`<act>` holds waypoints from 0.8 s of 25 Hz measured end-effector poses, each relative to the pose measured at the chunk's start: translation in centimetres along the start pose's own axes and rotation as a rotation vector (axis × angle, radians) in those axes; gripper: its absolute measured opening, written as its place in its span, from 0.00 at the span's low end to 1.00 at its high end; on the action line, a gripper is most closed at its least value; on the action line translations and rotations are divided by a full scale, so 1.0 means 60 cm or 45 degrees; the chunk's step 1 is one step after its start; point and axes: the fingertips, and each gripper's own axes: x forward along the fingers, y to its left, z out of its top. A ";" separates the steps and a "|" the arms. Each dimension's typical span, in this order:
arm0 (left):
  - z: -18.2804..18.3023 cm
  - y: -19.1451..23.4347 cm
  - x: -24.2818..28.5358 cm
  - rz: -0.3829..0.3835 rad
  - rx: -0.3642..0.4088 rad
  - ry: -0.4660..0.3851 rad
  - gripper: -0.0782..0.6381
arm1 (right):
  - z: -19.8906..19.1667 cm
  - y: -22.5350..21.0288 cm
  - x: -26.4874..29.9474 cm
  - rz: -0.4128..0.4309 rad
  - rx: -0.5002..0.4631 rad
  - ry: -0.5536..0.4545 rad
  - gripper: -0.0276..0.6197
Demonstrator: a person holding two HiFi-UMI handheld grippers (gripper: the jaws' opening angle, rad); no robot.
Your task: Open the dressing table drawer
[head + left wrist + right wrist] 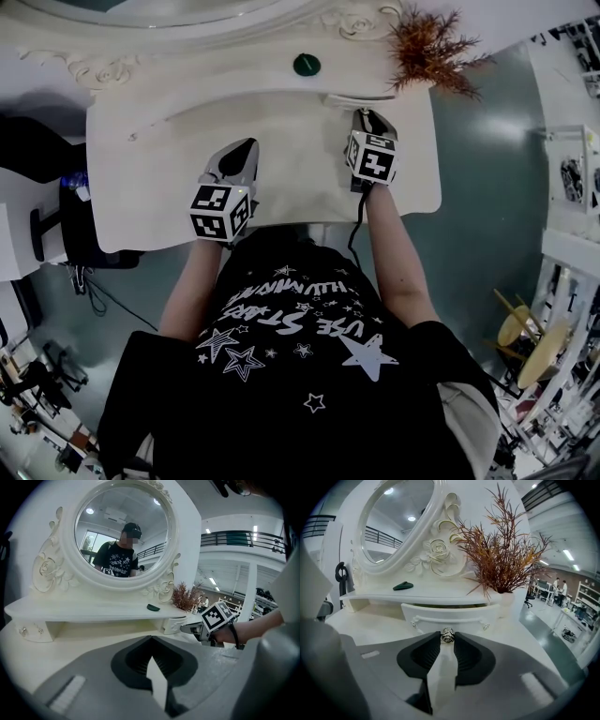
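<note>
The small white drawer [450,615] under the dressing table's right shelf stands pulled out a little from its recess. Its silver knob [447,635] sits pinched between the tips of my right gripper [447,638], which is shut on it. In the head view the right gripper [367,114] reaches the drawer [360,97] at the back right of the tabletop [159,169]. My left gripper [246,146] hovers over the middle of the tabletop, shut with nothing in it. The left gripper view shows its tips [151,637] meeting, and the right gripper [188,629] at the drawer [174,624].
A dried reddish plant [501,559] in a white pot stands on the shelf right above the drawer. A dark green oval thing [403,586] lies on the shelf to the left. The round mirror [124,531] rises behind, and a second small drawer [30,631] sits far left.
</note>
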 end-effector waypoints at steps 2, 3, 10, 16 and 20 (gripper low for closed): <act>0.003 -0.003 -0.001 0.000 0.004 -0.006 0.11 | 0.001 -0.001 -0.001 0.001 -0.009 0.005 0.23; 0.005 -0.005 -0.001 0.000 0.007 -0.009 0.11 | 0.000 -0.002 -0.002 -0.001 -0.013 0.008 0.23; 0.008 -0.017 -0.002 -0.008 0.012 -0.014 0.11 | -0.015 -0.001 -0.013 0.010 0.007 0.013 0.23; 0.005 -0.033 -0.005 -0.018 0.016 -0.012 0.11 | -0.022 -0.001 -0.025 0.014 0.007 0.011 0.23; 0.001 -0.040 -0.010 -0.016 0.014 -0.016 0.11 | -0.032 0.000 -0.035 0.020 0.008 0.014 0.23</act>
